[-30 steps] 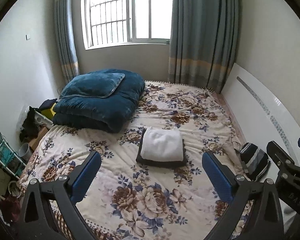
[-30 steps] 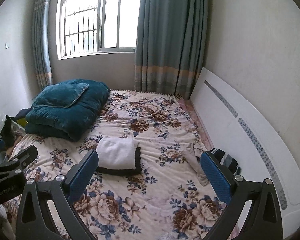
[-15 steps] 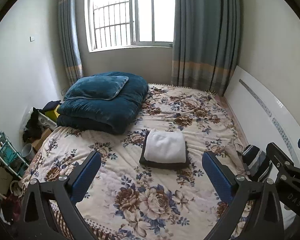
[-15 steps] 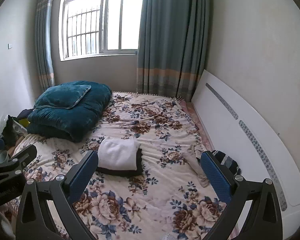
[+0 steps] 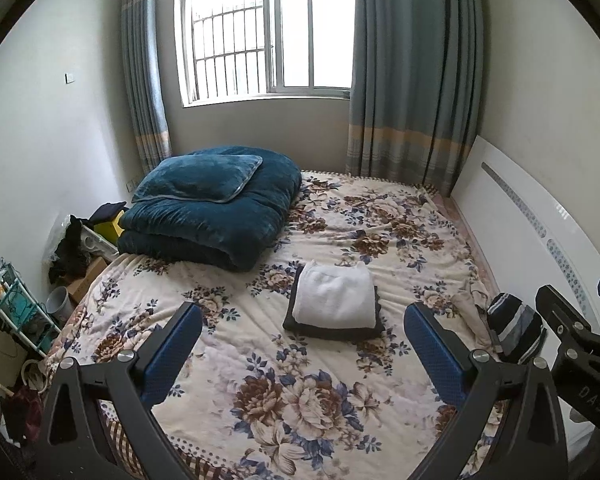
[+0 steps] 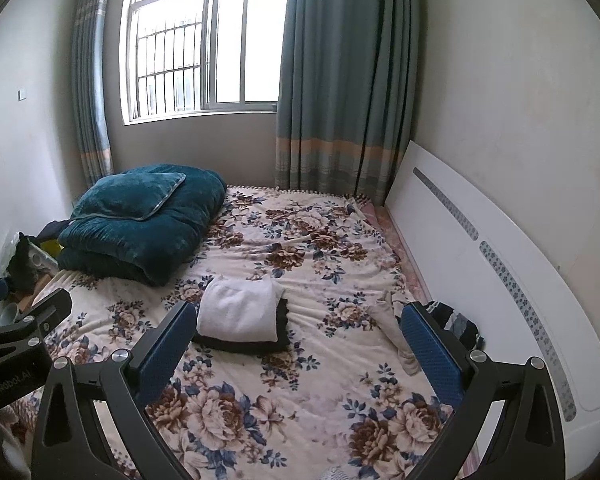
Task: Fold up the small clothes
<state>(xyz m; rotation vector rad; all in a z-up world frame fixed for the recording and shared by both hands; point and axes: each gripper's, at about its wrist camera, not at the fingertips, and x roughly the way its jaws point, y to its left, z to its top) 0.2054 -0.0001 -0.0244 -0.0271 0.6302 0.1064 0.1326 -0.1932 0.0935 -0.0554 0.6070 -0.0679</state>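
A folded white garment (image 5: 334, 294) lies on top of a folded black garment (image 5: 332, 330) in the middle of the floral bed (image 5: 284, 396); both also show in the right wrist view, white (image 6: 238, 308) on black (image 6: 242, 345). A striped dark garment (image 5: 516, 326) lies bunched at the bed's right edge, also in the right wrist view (image 6: 456, 320), beside a cream cloth (image 6: 390, 320). My left gripper (image 5: 302, 344) is open and empty, held well above the bed's near end. My right gripper (image 6: 298, 342) is open and empty at the same height.
A folded teal quilt with a pillow (image 5: 212, 208) fills the far left of the bed. A white headboard panel (image 5: 540, 232) leans on the right wall. A small shelf rack (image 5: 8, 308), boxes and clutter stand on the floor at left. The window and curtains are behind.
Both grippers have risen and tilted up, so the bed and the folded stack sit lower in view. Both stay open and empty. The clothes have not moved.
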